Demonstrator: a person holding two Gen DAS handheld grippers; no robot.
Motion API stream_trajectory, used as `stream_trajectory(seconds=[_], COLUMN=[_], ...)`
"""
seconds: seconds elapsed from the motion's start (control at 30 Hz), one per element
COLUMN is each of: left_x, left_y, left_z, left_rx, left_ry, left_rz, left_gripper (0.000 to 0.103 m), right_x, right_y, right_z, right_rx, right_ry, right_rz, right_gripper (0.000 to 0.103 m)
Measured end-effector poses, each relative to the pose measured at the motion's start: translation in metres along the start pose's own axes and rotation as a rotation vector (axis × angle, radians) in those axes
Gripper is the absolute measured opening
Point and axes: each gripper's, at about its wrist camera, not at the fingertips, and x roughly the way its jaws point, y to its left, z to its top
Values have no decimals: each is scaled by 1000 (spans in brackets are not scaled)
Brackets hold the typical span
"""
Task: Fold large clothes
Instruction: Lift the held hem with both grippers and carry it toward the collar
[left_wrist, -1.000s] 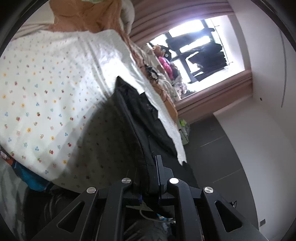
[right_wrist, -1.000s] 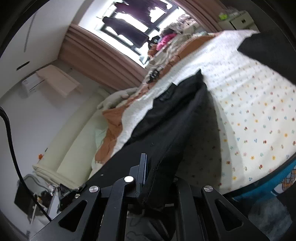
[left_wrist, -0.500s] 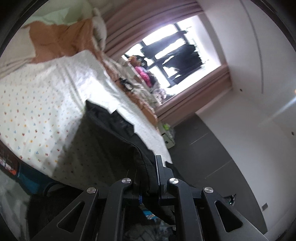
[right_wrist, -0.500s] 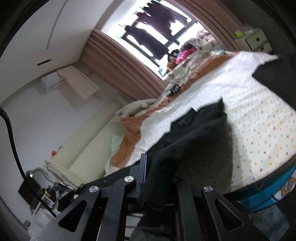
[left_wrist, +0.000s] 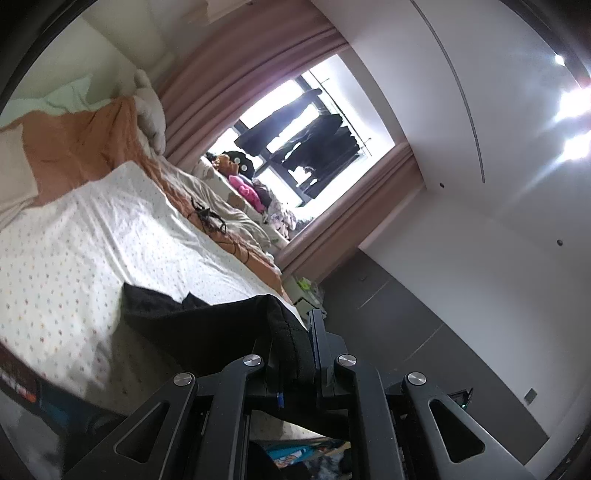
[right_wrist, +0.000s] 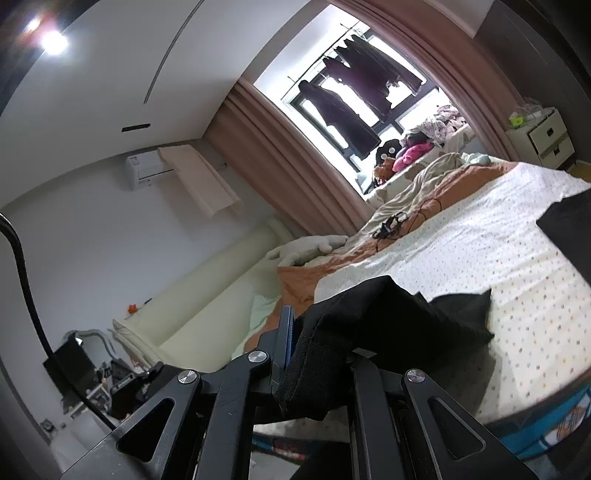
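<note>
Lifted black garment (left_wrist: 207, 325) stretches bedward from tongs (left_wrist: 295, 354).

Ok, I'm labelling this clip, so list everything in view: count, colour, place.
black garment: one, black, clamped by both grippers, far end on the bed
dotted sheet: one, white with small coloured dots, covering the bed
orange blanket: one, orange, at the head of the bed
cable tangle: one, black, on the blanket by the sheet's edge
curtains: pink-brown, framing the window
hanging clothes: several, dark, outside the window
air conditioner: one, white, on the wall
nightstand: one, white, beside the bed
left gripper: black, shut on the garment
right gripper: black, shut on the garment
</note>
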Motion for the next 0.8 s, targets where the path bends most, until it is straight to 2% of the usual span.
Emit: stream_trajectory(seconds=[0.3, 0.67, 0.8], left_x=[59, 132, 165], left_y=[33, 57, 75], left_z=[36, 75, 85], left_rx=[-31, -14, -30], left_ry=[21, 58, 95], left_rz=[77, 144, 159], left_gripper=[11, 11, 11], right_x=[57, 113, 134], right_y=[-27, -67, -85], right_z=[33, 66, 71], right_rx=[7, 18, 31], right_ry=[34, 56, 80], right_rz=[-79, -146, -180], right_gripper=[9, 9, 9])
